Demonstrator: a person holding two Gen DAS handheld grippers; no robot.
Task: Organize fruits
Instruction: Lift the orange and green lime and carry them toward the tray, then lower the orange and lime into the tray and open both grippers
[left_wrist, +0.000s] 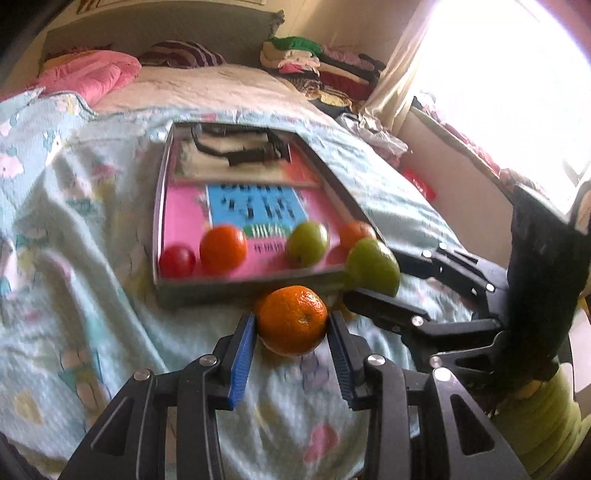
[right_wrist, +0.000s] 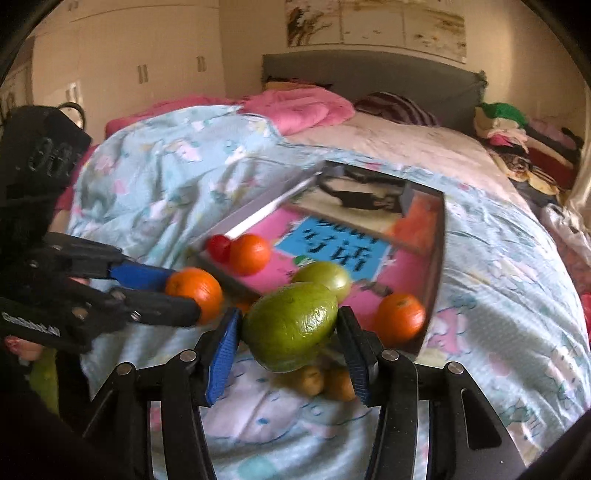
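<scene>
Hand-held grippers angled downward, fruit-laden

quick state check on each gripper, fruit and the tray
left gripper: shut on orange, clear of the tray
right gripper: shut on green fruit
tray: on the bed, holding a red fruit, two oranges and a green one
small brown fruits: loose on blanket

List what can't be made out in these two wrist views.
- Brown fruits, right wrist view: half hidden under the green fruit held by the right gripper; kind and count unclear.
- Print on the tray floor, both views: blurred, unreadable.
- Person, both views: only a sleeve shows, cut by the frame edge.
- Orange in the left gripper: underside hidden.
</scene>
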